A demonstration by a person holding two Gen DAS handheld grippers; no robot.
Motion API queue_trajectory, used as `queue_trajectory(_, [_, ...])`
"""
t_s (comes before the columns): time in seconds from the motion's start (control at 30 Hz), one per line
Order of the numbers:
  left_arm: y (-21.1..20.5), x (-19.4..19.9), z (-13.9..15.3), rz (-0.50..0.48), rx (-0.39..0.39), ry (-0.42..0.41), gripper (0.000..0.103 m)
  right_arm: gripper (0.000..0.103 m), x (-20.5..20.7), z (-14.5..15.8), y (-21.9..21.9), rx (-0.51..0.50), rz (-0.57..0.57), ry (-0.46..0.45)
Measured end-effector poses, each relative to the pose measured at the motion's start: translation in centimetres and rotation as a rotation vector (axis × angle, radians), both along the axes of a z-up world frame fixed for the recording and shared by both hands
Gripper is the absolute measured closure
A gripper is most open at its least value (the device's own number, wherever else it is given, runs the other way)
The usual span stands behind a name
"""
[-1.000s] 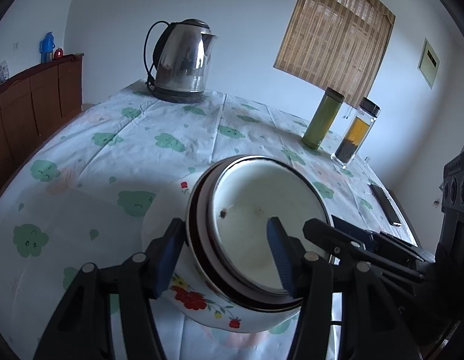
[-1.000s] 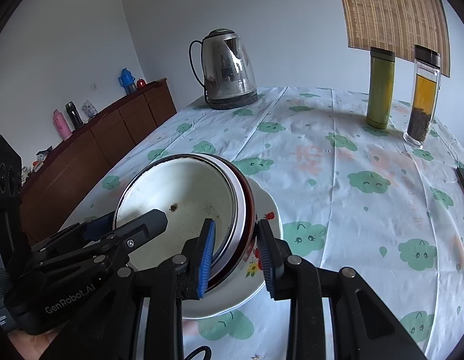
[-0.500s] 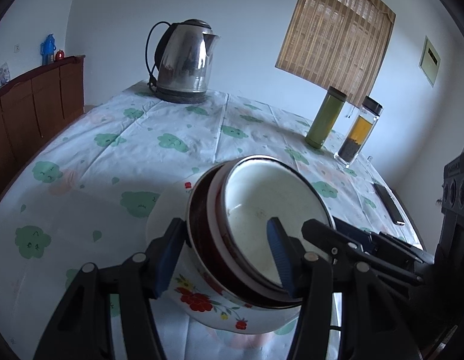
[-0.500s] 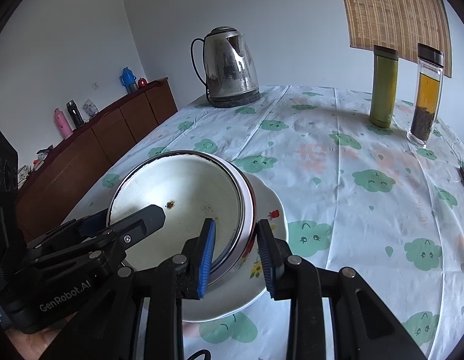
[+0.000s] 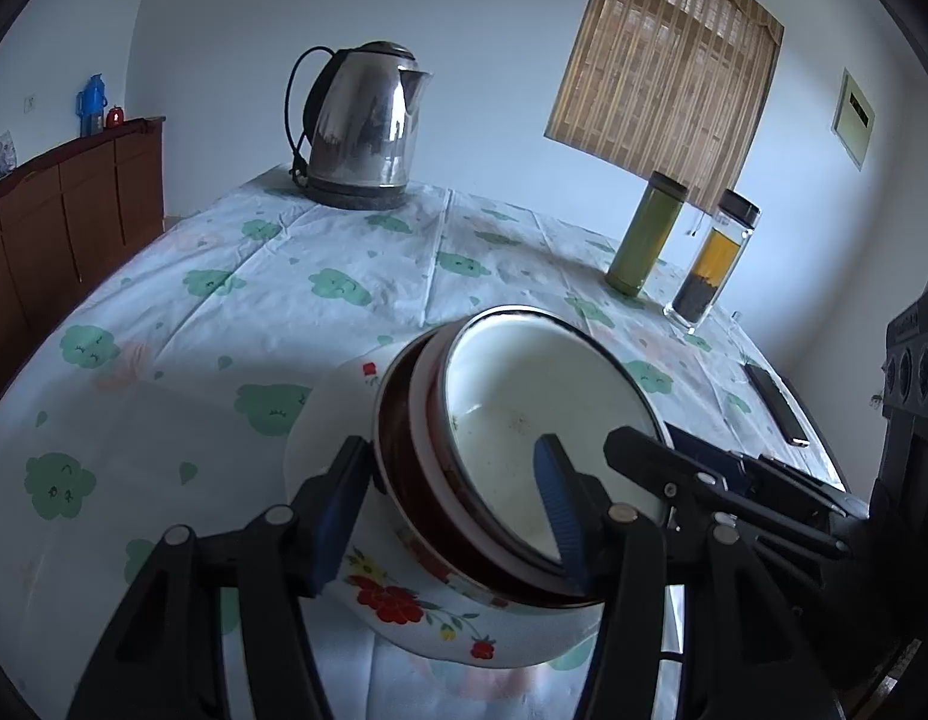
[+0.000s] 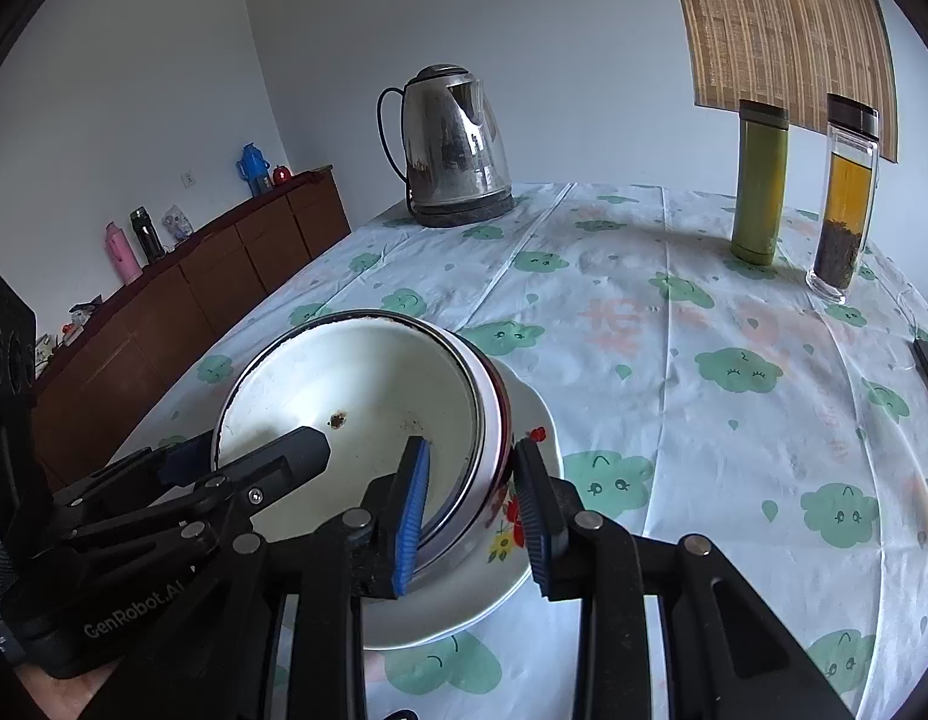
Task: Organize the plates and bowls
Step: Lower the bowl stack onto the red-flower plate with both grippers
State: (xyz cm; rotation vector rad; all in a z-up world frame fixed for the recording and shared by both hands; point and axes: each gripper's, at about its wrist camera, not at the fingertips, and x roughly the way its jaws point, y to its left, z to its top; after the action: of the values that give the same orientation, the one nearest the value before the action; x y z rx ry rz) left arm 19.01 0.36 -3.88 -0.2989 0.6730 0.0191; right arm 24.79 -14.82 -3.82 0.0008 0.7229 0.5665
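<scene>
From the left wrist view, the left hand-held gripper (image 5: 446, 516) has its two blue fingers on each side of the rims of the stack of bowls (image 5: 511, 456). One finger is outside on the left and one is inside the top bowl. I cannot tell if they really squeeze the rims. The stack is tipped up on its side and leans on the flowered plate (image 5: 440, 606), near the close edge of the bench (image 5: 236, 276). The right hand-held gripper (image 5: 643, 450) reaches in from the right.

From the right wrist view, the right hand-held gripper (image 6: 472, 510) has one finger inside the top bowl and one outside, over the plate's flowers. It looks clamped on the rims of the stack of bowls (image 6: 356, 408).

Here is what could go wrong, I think. The bowls are smooth and tilted, so the inner ones could slide out and fall. If one hand pulls faster than the other, the stack could twist free. The plate could be pushed off the close edge. The kettle (image 6: 458, 144) and the two bottles (image 6: 757, 174) are far away and safe.
</scene>
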Motion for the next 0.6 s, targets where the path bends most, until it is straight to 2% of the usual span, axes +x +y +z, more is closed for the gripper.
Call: queue_trajectory(0.6, [0.1,0.27,-0.47,-0.026,-0.029,-0.006,0.045,0.069,-0.31,-0.38,0.03,0.012,0.017,-0.039])
